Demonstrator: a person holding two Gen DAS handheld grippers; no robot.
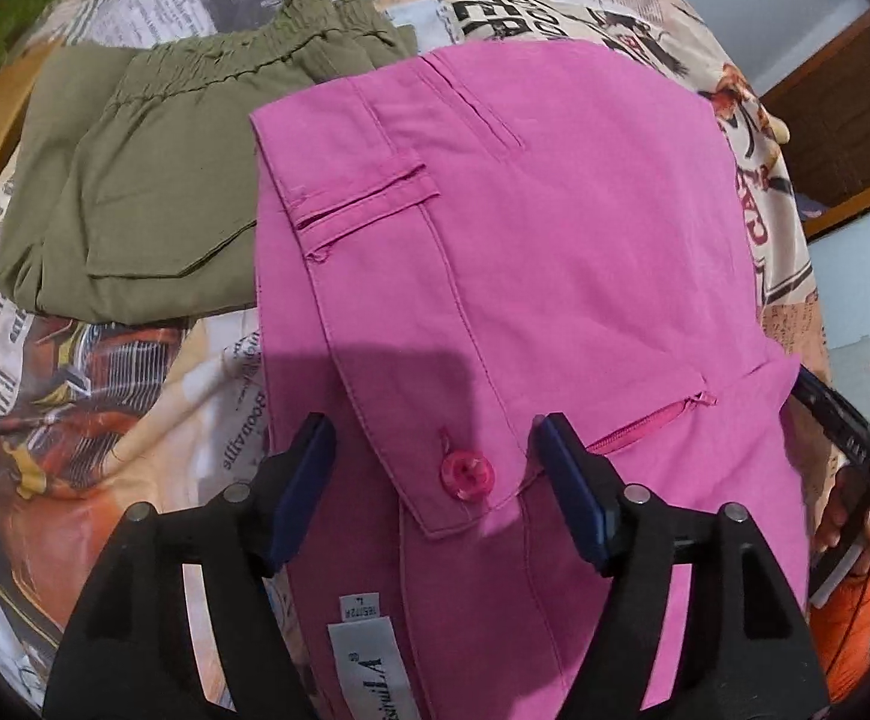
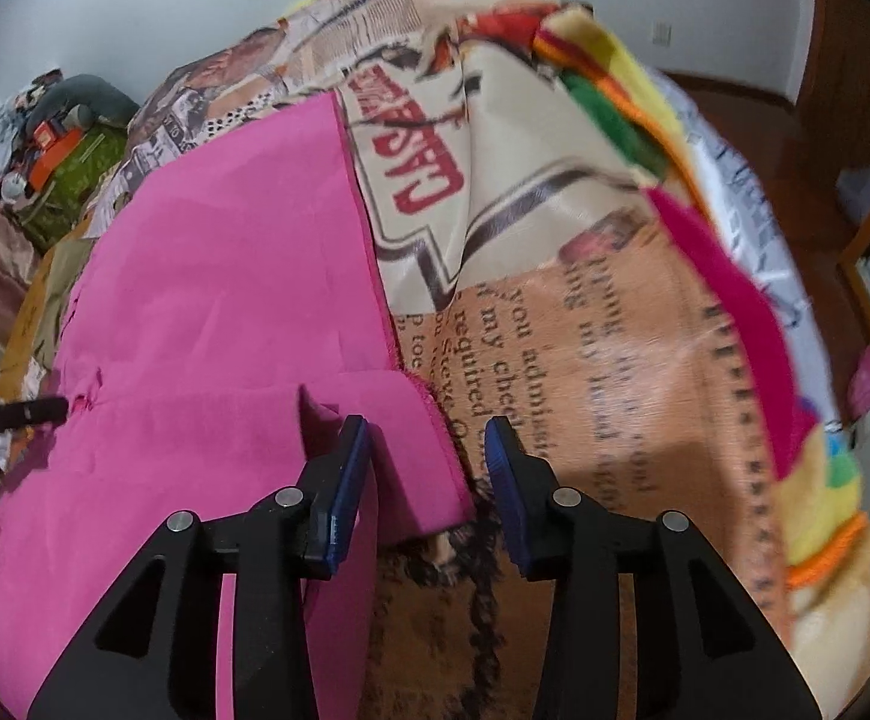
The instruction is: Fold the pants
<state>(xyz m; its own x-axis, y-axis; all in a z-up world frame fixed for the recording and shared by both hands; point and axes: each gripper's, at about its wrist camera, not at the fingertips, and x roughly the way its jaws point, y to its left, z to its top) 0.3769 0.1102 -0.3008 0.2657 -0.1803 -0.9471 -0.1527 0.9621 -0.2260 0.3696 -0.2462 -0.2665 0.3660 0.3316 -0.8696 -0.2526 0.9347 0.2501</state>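
Observation:
Folded pink pants point(image 1: 525, 240) lie on a newspaper-print bedspread point(image 1: 105, 390). My left gripper point(image 1: 435, 456) stands open over the waistband. The button point(image 1: 466, 476) and the waistband flap lie between its blue pads, which do not touch the cloth. A white label point(image 1: 363, 654) shows below. In the right wrist view the pink pants point(image 2: 225, 270) fill the left half. My right gripper point(image 2: 426, 456) is open at their right edge, with a corner of the hem between the fingers and not pinched.
Folded olive-green pants point(image 1: 135, 198) lie to the left of the pink ones. A bright striped blanket point(image 2: 705, 180) is bunched along the right of the bedspread point(image 2: 585, 330). Wooden floor point(image 2: 765, 138) and a cluttered green-covered surface point(image 2: 75, 162) lie beyond the bed.

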